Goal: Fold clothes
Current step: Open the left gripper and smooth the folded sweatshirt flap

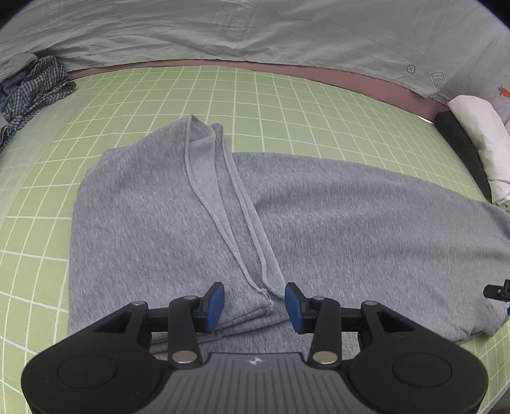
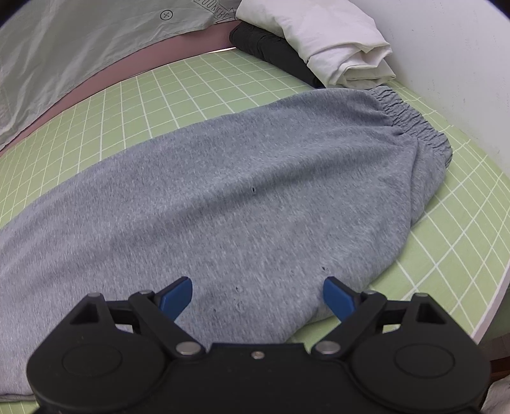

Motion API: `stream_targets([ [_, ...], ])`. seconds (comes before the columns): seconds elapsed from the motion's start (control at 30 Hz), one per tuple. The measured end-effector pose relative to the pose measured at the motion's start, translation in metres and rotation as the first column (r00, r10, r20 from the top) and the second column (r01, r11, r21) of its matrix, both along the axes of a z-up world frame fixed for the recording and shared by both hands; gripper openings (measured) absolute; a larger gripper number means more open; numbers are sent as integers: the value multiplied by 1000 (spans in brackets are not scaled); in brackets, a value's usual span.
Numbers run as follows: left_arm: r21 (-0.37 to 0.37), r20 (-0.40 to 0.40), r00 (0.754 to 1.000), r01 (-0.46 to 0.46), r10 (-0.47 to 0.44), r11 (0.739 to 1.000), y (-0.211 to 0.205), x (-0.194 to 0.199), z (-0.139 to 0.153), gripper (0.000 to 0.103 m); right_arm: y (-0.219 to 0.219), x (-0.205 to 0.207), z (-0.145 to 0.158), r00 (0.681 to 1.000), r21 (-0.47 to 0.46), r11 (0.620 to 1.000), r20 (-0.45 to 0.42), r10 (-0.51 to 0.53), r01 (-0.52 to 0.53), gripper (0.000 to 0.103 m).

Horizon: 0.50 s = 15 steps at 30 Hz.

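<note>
Left wrist view: left gripper point(image 1: 254, 305) partly parted, blue pads point(image 1: 215, 307) apart and gripping nothing, folded leg hem point(image 1: 245, 313) lying between them without pad contact. Grey sweatpants point(image 1: 318, 229) spread on green grid mat point(image 1: 261, 105), one leg folded back over the rest, its seam point(image 1: 207, 203) running from far edge down toward the hem. Checked cloth point(image 1: 38, 86) bunched at far left of mat, well apart from sweatpants. Pale sheet point(image 1: 255, 28) across the back. White folded cloth point(image 1: 481, 133) on dark cloth point(image 1: 459, 143) at far right. Right wrist view: right gripper point(image 2: 257, 297) spread wide, empty, poised over sweatpants point(image 2: 239, 197) near their near edge; contact with fabric cannot be told. Elastic waistband point(image 2: 411, 117) at far right end, close to white wall point(image 2: 462, 63). White folded cloth point(image 2: 334, 41) stacked on dark cloth point(image 2: 271, 44) just beyond the waistband. Small dark holes point(image 2: 253, 190) dotted in fabric.
</note>
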<state>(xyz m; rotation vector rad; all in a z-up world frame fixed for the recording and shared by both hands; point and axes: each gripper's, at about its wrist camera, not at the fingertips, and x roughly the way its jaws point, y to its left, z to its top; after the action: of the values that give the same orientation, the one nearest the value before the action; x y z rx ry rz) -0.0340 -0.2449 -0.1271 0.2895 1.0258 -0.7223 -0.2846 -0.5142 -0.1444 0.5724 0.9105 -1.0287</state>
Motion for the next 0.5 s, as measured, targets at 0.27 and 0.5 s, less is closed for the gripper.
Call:
stream_targets([
  [0.27,-25,37,999,26,-25,999,7,-6,12,3,2,-7,2,999,-7,999,-15,-37,37,90],
  [0.5,-49,20,993,117,-116,992,9,-44,23,3,8,-17,-5,1000,6,1000,-20,-9,9,90],
])
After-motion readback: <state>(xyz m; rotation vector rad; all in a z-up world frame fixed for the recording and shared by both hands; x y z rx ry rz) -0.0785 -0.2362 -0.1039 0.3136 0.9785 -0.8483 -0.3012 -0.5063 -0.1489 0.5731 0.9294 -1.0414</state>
